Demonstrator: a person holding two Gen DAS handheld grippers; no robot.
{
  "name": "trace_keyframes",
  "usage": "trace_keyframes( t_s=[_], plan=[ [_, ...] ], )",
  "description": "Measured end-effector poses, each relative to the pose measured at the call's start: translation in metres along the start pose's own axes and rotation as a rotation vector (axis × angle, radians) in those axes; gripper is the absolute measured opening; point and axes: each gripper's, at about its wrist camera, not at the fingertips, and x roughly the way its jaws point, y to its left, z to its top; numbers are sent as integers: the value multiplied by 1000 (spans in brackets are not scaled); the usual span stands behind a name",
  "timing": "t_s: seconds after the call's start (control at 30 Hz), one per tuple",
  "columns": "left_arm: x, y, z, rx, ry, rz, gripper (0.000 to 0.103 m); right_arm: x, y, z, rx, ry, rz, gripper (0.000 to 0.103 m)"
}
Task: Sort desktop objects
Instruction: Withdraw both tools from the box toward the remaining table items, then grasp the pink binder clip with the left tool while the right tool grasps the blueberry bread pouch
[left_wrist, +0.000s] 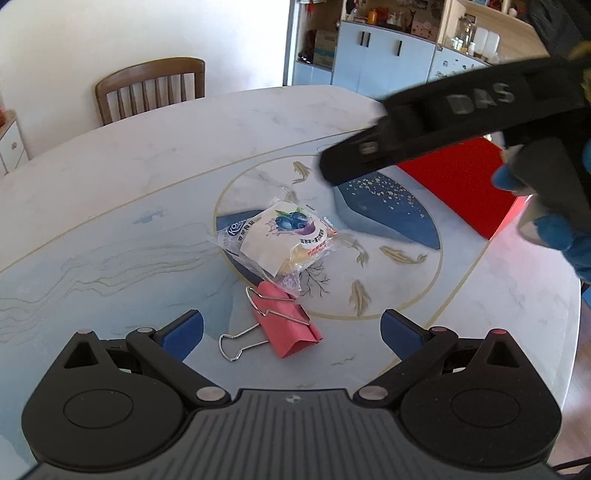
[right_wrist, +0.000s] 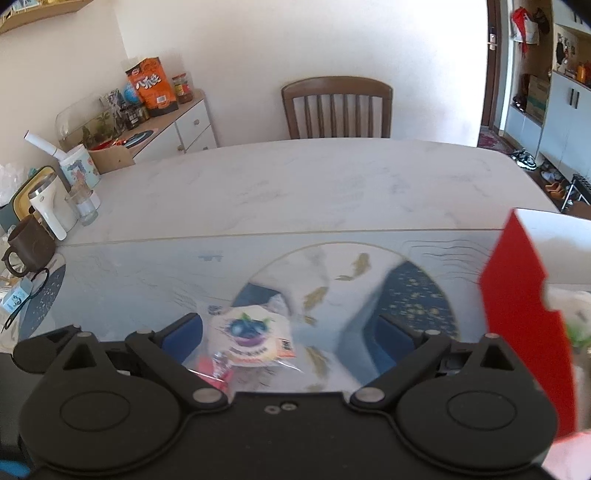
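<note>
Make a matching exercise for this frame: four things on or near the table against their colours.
Things:
1. binder clip
2. snack packet
3. box
4. chair

Colours:
A. bright red
B. brown wood
C. pink with wire handles
D. clear wrap, blueberry picture

Pairs: 1-C, 2-D, 3-A, 4-B

table: smooth, marble-look top, slight sheen
snack packet: clear glossy plastic film, crinkled
binder clip: matt pink body, shiny wire metal handles
left gripper: matt black plastic, blue pads
chair: brown wood, satin finish
red box: matt, card-like
</note>
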Motion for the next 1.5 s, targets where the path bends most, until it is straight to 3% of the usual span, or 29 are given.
trace_keyframes(
  t_s=[0.7, 1.27, 1.5],
  plan=[
    [29, 9, -7, 19, -21, 11, 103, 81, 40, 1, -50, 135, 25, 100],
    [51, 5, -16, 138, -8, -21, 101, 100, 24, -4, -35, 210, -14, 94],
    [54, 2, -16, 162, -20, -38, 91, 100, 12, -7, -19, 208, -26, 89]
  ],
)
